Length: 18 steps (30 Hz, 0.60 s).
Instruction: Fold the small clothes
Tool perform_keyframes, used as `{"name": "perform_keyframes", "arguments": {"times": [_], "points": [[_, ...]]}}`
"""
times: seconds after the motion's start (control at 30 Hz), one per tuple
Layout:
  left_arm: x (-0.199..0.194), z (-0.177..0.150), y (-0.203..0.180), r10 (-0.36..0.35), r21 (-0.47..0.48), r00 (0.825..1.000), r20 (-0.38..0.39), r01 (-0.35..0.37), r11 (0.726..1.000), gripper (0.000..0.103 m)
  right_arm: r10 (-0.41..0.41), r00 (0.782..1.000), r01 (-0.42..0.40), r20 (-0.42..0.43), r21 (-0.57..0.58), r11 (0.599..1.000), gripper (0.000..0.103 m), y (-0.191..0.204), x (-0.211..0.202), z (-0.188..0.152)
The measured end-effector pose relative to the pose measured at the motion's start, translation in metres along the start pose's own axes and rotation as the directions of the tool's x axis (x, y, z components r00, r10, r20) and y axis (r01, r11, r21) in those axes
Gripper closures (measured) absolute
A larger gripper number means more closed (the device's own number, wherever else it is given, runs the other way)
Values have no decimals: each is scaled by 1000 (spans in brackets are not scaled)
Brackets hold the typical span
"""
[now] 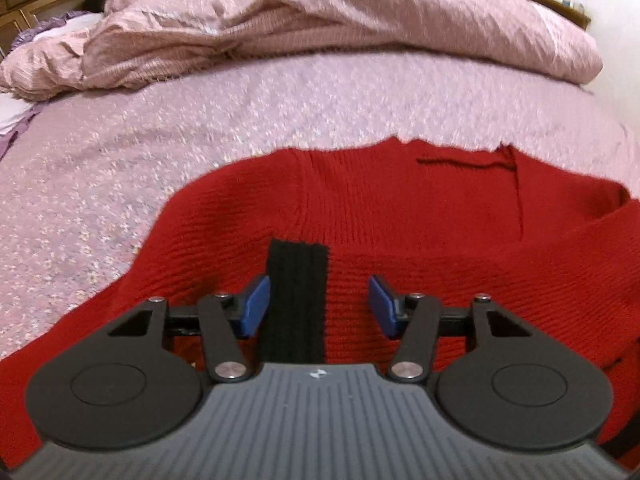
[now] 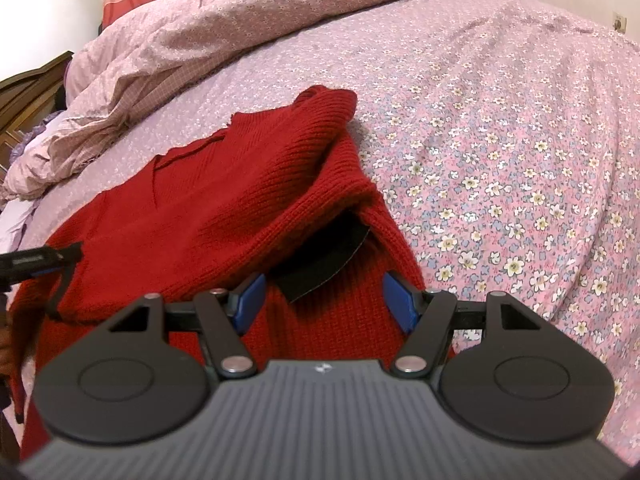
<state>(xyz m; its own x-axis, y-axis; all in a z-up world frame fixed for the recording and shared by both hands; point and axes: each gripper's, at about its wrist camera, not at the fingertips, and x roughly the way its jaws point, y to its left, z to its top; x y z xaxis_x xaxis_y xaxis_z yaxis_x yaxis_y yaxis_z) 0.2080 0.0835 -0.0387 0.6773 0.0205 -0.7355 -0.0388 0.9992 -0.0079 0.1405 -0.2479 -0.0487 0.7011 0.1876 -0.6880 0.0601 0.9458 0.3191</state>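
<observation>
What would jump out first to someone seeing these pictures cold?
The bright red knitted sweater spread on a bed, against the pale pink flowered bedsheet. Next, the blue pads of the left gripper, standing open over a black ribbed band on the sweater. At the far side lies a rumpled pink quilt.

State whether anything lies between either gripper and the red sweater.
Nothing visible does. The left gripper and the right gripper both hang open directly over the red sweater on the bed.
</observation>
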Motion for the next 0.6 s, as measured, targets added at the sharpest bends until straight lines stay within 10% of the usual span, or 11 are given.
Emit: {"name": "perform_keyframes", "arguments": {"times": [0.27,0.4,0.6], "points": [[20,0,7,-18,-50,1000,10,18,999,41,-12,1000,13,25,-37,999,36,3,2,2],[14,3,-1,-54,-33,998,17,54,998,81,-21,999,23,38,-55,998,36,4,4,3],[-19,13,1,-83,-80,992,97,91,993,86,-30,996,38,79,-98,994,36,5,5,6]]}}
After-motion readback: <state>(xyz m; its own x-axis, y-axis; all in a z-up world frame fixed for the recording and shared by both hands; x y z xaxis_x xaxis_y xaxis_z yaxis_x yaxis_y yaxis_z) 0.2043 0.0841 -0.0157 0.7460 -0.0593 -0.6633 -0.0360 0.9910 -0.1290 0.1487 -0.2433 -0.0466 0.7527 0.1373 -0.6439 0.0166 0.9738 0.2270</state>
